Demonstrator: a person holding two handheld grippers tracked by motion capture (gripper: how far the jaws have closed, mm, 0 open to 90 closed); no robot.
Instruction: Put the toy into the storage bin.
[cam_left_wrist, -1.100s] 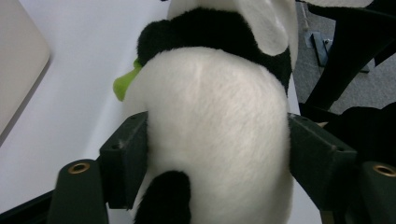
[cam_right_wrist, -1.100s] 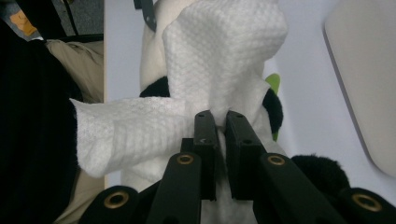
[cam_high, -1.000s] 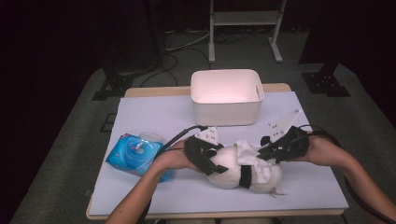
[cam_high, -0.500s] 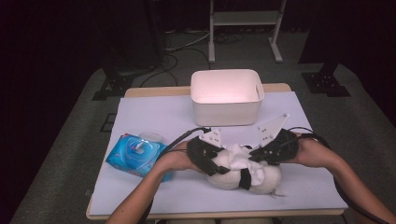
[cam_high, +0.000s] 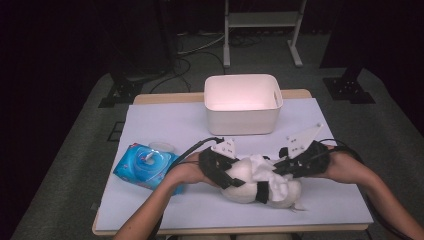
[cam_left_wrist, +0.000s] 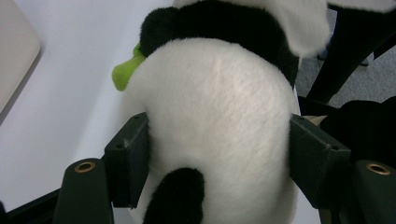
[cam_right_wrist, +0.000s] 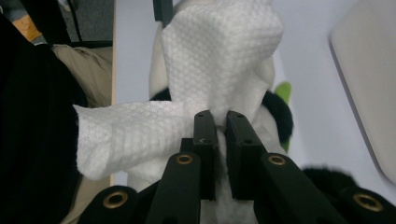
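In the high view, low and centre on the counter (cam_high: 165, 120), we see the panda plush (cam_high: 250, 185) lying between the left gripper (cam_high: 220, 167) and right gripper (cam_high: 295, 165).

In the left gripper view, the jaws have just been closing and now press the plush's white body (cam_left_wrist: 215, 126) at both sides.

In the right gripper view, our jaws pinch a white wipe (cam_right_wrist: 219, 60) draped over the plush.

plush panda (cam_high: 260, 187): white fur, black bands, lime-green bit | wipe (cam_right_wrist: 219, 60): white, dimpled weave | wipe pack (cam_high: 145, 167): blue, near left edge | bin (cam_high: 243, 102): cream-white, far edge | table cover (cam_high: 165, 125): pale lilac-white
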